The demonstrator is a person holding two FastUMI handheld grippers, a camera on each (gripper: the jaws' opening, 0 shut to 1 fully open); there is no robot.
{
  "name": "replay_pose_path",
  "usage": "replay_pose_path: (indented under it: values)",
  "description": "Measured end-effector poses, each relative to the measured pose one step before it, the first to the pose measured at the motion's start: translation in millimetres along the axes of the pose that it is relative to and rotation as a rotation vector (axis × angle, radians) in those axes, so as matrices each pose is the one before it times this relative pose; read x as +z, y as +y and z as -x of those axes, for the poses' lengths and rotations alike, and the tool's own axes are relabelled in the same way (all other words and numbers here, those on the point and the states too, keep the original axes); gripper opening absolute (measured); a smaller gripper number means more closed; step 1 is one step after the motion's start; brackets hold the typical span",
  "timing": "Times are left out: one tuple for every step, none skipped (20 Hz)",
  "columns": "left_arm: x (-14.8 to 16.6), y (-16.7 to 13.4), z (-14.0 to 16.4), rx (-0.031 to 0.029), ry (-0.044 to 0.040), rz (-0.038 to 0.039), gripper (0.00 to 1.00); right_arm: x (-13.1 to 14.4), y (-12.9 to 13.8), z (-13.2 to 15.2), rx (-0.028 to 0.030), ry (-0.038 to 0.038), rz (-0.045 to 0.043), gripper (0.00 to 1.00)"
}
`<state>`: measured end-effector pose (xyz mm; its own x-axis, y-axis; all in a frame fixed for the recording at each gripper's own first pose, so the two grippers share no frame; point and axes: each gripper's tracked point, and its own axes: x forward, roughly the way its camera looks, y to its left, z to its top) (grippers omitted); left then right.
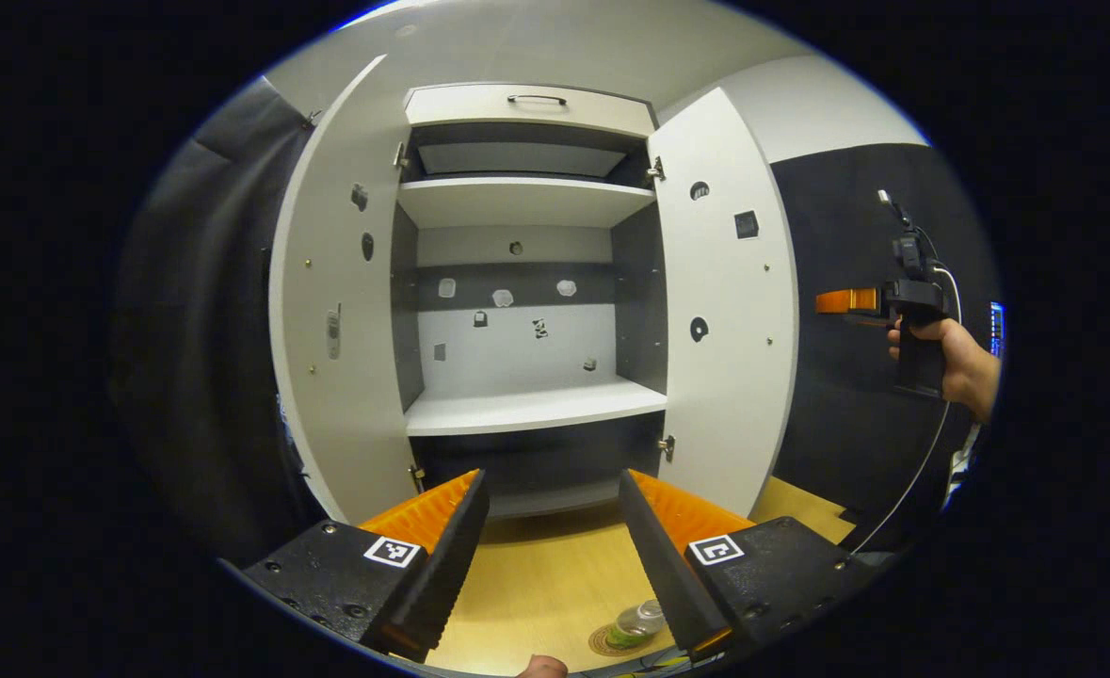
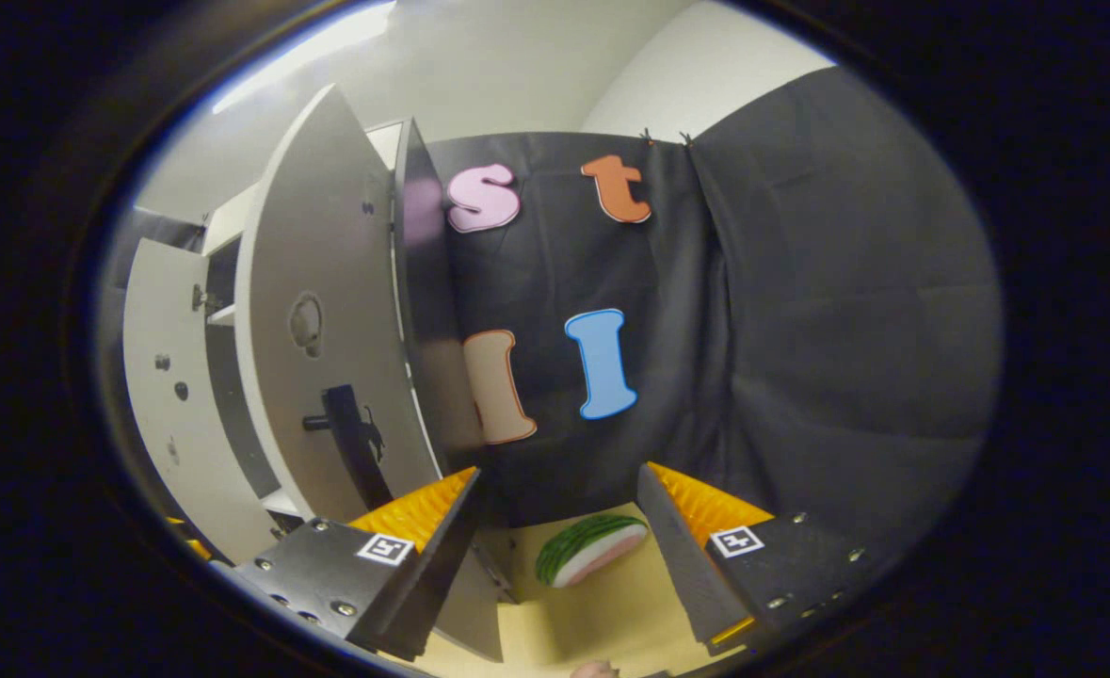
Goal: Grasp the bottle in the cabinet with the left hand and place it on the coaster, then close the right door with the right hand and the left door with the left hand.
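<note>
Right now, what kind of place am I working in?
Most likely a staged recording booth, not a home: a white cabinet with both doors open, black cloth as its wall, and a bottle on a coaster.

Below my left gripper (image 1: 555, 546) I see the pale wooden tabletop (image 1: 536, 584), with the bottle (image 1: 637, 623) standing on the round coaster (image 1: 611, 643). Ahead of it the cabinet (image 1: 526, 282) rests on this surface. Between my right gripper's (image 2: 555, 546) fingers lies what looks like a watermelon slice (image 2: 592, 549).

no readable text, labels or numbers
</note>
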<state>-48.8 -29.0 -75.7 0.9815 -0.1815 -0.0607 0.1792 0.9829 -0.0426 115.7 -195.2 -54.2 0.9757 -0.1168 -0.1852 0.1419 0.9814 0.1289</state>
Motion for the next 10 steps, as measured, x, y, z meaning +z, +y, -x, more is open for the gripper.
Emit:
replay_pose_path:
  values:
    - [0.6, 6.75, -0.29, 0.01745, 0.00236, 0.00447, 0.88, -2.93, 3.11, -5.71, 0.00685, 0.00893, 0.01164, 0.98]
    - [0.13, 4.37, 0.18, 0.0103, 0.00439, 0.00722, 0.88, -2.97, 3.95, -4.1, 0.0111, 0.01101, 0.01342, 0.99]
    - [0.66, 2.55, -1.27, 0.00366, 0.00571, 0.01271, 0.88, -3.45, 2.85, 0.5, 0.01552, 0.01028, 0.014, 0.99]
    - [0.79, 0.35, -1.01, -0.00442, 0.00316, 0.01672, 0.88, -2.07, 2.42, -1.92, 0.01862, 0.00668, 0.01737, 0.99]
    - [2.03, 0.55, -2.12, -0.00605, -0.00546, 0.01749, 0.88, -0.23, 3.25, -2.04, 0.01698, 0.00029, 0.02107, 0.99]
    - [1.99, -0.45, -2.28, -0.01029, -0.0045, 0.01355, 0.88, 3.62, 7.72, -7.75, 0.0163, -0.00328, 0.02021, 0.99]
    - [1.04, 1.77, -1.78, -0.0024, -0.00224, 0.00066, 0.88, 2.04, 4.52, -4.86, 0.01294, -0.00008, 0.01802, 0.99]
    - [1.55, 4.6, -1.51, 0.00733, -0.00276, -0.00551, 0.88, -0.34, 2.25, -1.31, 0.01253, 0.00034, 0.0125, 0.99]
    - [2.05, 1.34, -0.69, -0.00346, -0.00468, -0.00443, 0.88, 2.67, 5.82, 0.44, 0.02426, -0.00037, -0.00006, 0.99]
    - [2.4, 1.22, -0.32, -0.00524, -0.00688, -0.00159, 0.88, 1.06, 4.71, 2.74, 0.0104, 0.00233, 0.02766, 0.94]
